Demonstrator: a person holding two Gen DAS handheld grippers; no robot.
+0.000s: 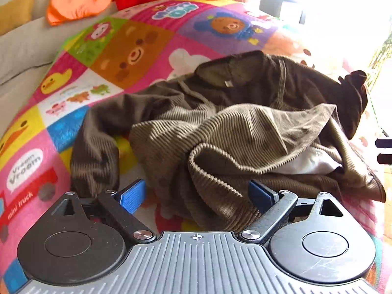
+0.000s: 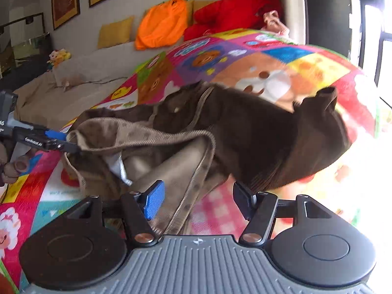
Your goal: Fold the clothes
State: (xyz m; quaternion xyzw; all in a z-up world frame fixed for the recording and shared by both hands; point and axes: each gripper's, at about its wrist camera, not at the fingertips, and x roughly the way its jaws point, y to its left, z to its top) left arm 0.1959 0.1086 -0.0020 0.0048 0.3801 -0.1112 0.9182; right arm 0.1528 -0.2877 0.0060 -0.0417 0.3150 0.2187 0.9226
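A brown corduroy garment [image 1: 245, 122] lies crumpled on a colourful patchwork blanket [image 1: 137, 49]. Its neckline faces away and a white lining shows near the hem. My left gripper [image 1: 196, 193] is open, its blue pads on either side of a fold of the near hem. In the right wrist view the garment [image 2: 245, 127] is partly lifted. My right gripper [image 2: 198, 198] is open, with the hem edge hanging between its fingers. The left gripper [image 2: 61, 142] shows at the left of that view, at the garment's corner.
An orange pumpkin cushion [image 2: 161, 22], a red plush toy [image 2: 230, 12] and a yellow pillow [image 2: 115, 31] sit at the back of the beige sofa [image 2: 73, 83]. Bright windows stand at the right. Framed pictures hang on the wall.
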